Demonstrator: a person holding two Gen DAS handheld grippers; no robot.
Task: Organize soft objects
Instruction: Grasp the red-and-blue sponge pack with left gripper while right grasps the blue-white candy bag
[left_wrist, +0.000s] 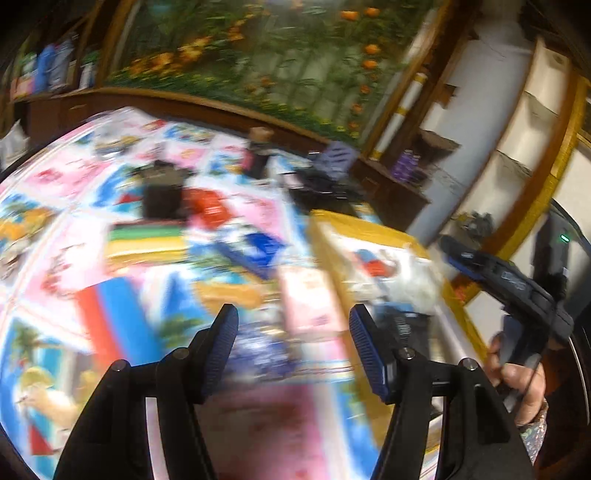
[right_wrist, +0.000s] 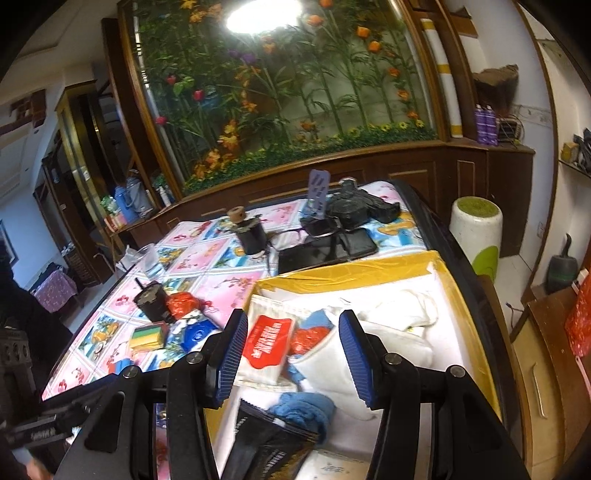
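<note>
The right gripper (right_wrist: 293, 354) hangs over a yellow cardboard box (right_wrist: 369, 267); its blue pads stand apart and nothing is between them, nothing is squeezed; the box sits at the right end of a table with a bright picture tablecloth (right_wrist: 207, 258); inside the box lie soft things: a white packet with a red label (right_wrist: 267, 345), a blue cloth (right_wrist: 306, 408), a white cloth (right_wrist: 399, 332), something red and crinkly (right_wrist: 310, 338) and a black pouch (right_wrist: 266, 443) near the front

Still out on the tablecloth, left of the box, are a stack of sponges with green, yellow and red stripes (right_wrist: 147, 335), a blue round-marked packet (right_wrist: 197, 334) and a red crinkly bag (right_wrist: 183, 303) touching a black pot (right_wrist: 153, 300); farther back stand a dark jar with a cork lid (right_wrist: 251, 234), black phones (right_wrist: 325, 251) and a purple stand (right_wrist: 318, 194)

The left gripper (left_wrist: 293, 350) is over the tablecloth, just left of the box; this view is very blurry; its pads are also apart and hold nothing; the striped sponges (left_wrist: 147, 242) lie ahead of it, well apart; a hand (left_wrist: 521, 384) holding the other gripper shows at the right edge
</note>
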